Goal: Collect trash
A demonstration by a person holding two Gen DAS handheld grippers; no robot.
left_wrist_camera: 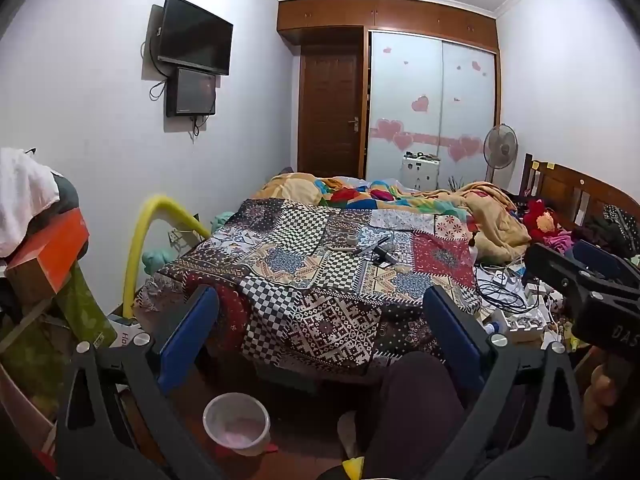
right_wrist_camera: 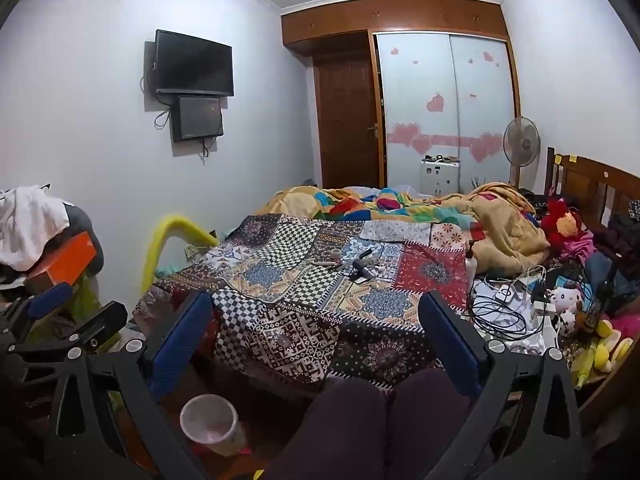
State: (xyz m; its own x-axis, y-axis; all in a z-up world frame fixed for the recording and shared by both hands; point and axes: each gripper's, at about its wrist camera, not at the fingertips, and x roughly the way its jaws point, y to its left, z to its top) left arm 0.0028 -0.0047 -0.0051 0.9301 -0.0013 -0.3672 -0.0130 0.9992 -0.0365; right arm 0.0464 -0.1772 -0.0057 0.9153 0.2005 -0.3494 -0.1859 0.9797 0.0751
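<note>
my left gripper (left_wrist_camera: 320, 320) – jaws spread wide, nothing between | my right gripper (right_wrist_camera: 316, 324) – jaws spread, empty | small bin (left_wrist_camera: 236, 424) on floor below bed's (left_wrist_camera: 340, 256) near edge, beside my knees (right_wrist_camera: 360, 420)

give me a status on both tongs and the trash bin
Left tongs open, empty. Right tongs open, empty. Trash bin on the floor by the bed, nothing collected yet. Small items lie on the patchwork blanket; person's knees sit between tongs and bed.
</note>
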